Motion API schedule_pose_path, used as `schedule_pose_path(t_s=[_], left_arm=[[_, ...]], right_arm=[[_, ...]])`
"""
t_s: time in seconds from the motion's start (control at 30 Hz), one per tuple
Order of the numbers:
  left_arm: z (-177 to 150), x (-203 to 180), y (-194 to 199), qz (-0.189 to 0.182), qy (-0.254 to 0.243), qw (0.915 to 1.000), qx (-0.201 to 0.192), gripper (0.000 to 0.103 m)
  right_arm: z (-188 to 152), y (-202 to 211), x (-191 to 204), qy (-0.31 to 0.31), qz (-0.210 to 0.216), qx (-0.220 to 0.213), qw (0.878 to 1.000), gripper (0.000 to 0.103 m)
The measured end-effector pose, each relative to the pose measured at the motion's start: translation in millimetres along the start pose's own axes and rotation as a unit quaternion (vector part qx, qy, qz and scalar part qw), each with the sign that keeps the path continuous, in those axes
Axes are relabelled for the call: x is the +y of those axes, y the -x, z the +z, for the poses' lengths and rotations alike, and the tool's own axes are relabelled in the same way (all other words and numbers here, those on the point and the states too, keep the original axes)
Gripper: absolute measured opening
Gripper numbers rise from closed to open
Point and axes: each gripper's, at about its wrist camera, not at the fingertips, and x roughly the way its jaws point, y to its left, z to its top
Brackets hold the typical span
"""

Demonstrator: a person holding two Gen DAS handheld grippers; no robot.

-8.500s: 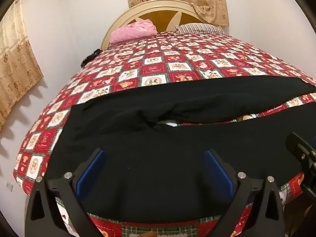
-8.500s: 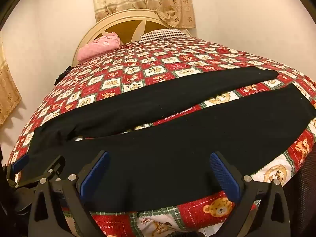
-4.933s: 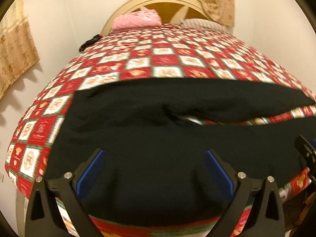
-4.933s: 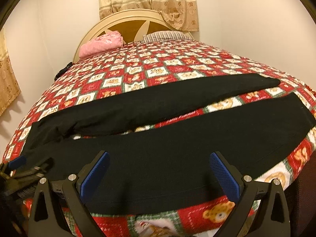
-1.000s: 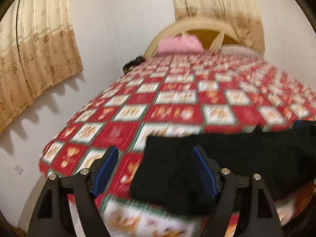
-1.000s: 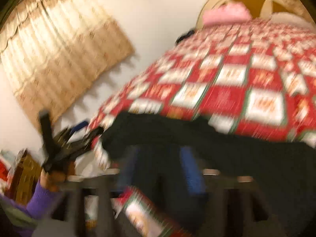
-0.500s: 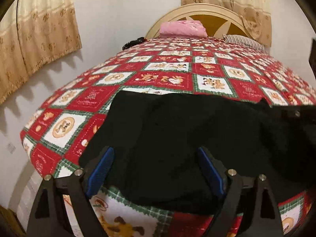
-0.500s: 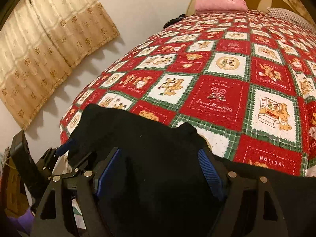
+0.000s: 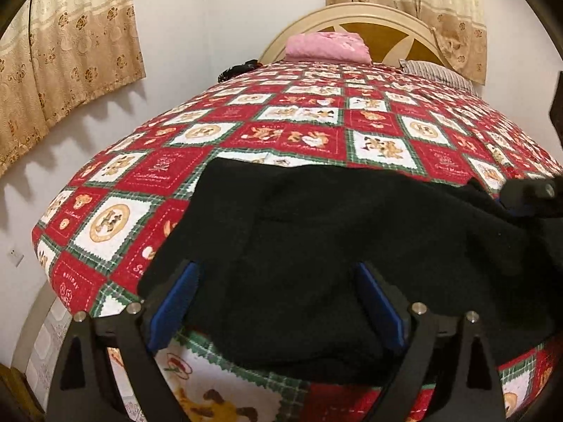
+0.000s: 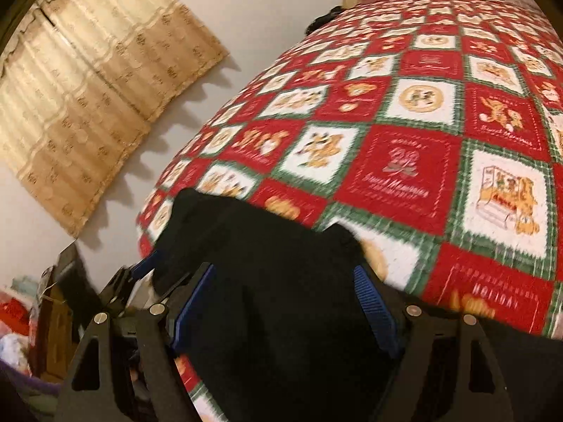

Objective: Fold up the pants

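The black pants point(image 9: 316, 228) lie bunched in a doubled heap at the near left corner of the bed. My left gripper point(image 9: 276, 270) hangs low over their near edge. Its jaws are opening, the fabric lies between the blue pads point(image 9: 172, 302), and they do not press it. The right gripper point(image 10: 283, 274) stands wide open over the pants point(image 10: 264, 263) further right, nothing pinched. Its tip point(image 9: 527, 193) shows at the right edge of the left wrist view. The left gripper's blue tip point(image 10: 142, 267) shows at the pants' left end in the right wrist view.
A red patchwork quilt point(image 9: 299, 133) covers the bed. A pink folded blanket point(image 9: 327, 45) and a striped pillow point(image 9: 436, 72) lie by the headboard point(image 9: 352, 17). Curtains point(image 9: 70, 52) hang on the left wall. Clutter point(image 10: 52, 316) stands on the floor left of the bed.
The pants, once spread long across the bed, are now gathered at the left corner. In the last second both grippers sank toward them, and the left jaws spread wider.
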Motion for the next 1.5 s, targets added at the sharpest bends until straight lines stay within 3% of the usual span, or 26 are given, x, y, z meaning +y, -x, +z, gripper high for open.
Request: schedule_pose_path(t_s=[0.1, 0.23, 0.43, 0.8, 0.9, 0.97, 1.03, 1.07, 1.13, 1.23, 1.3, 1.33, 1.4, 1.43, 1.47, 1.5], left_arm=[[0, 0, 0, 0.0, 0.0, 1.0, 0.001, 0.094], [0, 0, 0, 0.0, 0.001, 1.0, 0.001, 0.094], [1, 1, -1, -0.002, 0.001, 1.0, 0.002, 0.094], [-1, 1, 0, 0.0, -0.005, 1.0, -0.003, 0.096], [-3, -1, -1, 0.002, -0.008, 0.9999, -0.009, 0.096], [-2, -1, -1, 0.001, -0.009, 0.9999, -0.008, 0.096], [-2, 0, 0, -0.001, -0.009, 0.9999, -0.007, 0.096], [-2, 0, 0, -0.002, -0.01, 0.9999, -0.008, 0.096], [-3, 0, 0, -0.002, -0.009, 0.9999, -0.009, 0.097], [-2, -2, -2, 0.003, -0.007, 0.9999, -0.009, 0.098], [-2, -2, -2, 0.004, -0.005, 1.0, -0.006, 0.098], [-1, -2, -2, 0.005, -0.005, 1.0, -0.004, 0.098], [-1, -3, -2, 0.006, -0.005, 1.0, -0.002, 0.098], [-1, -3, -2, 0.007, -0.005, 1.0, 0.0, 0.098], [-1, -3, -2, 0.008, -0.005, 1.0, 0.001, 0.099], [0, -3, -3, 0.01, -0.003, 0.9999, 0.004, 0.099]], right_arm=[[-4, -6, 3, 0.007, -0.005, 0.015, 1.0, 0.081], [8, -15, -10, -0.006, -0.02, -0.003, 1.0, 0.081], [6, -16, -9, -0.02, 0.063, 0.026, 0.997, 0.081], [32, -39, -25, -0.054, 0.067, -0.024, 0.996, 0.081], [33, -30, -53, -0.113, 0.104, -0.047, 0.987, 0.073], [33, -27, -63, -0.134, 0.117, -0.041, 0.983, 0.06], [35, -20, -69, -0.146, 0.12, -0.023, 0.982, 0.058], [35, -11, -72, -0.148, 0.095, -0.027, 0.984, 0.058], [34, 24, -84, -0.153, -0.022, -0.06, 0.986, 0.058], [28, 73, -101, -0.167, -0.162, -0.094, 0.968, 0.059], [21, 92, -115, -0.18, -0.227, -0.092, 0.953, 0.059], [16, 98, -125, -0.192, -0.256, -0.083, 0.944, 0.059], [10, 113, -141, -0.21, -0.234, -0.086, 0.945, 0.058], [7, 130, -141, -0.224, -0.252, -0.105, 0.936, 0.058], [6, 146, -137, -0.225, -0.304, -0.121, 0.918, 0.058], [5, 167, -131, -0.218, -0.372, -0.152, 0.89, 0.059]])
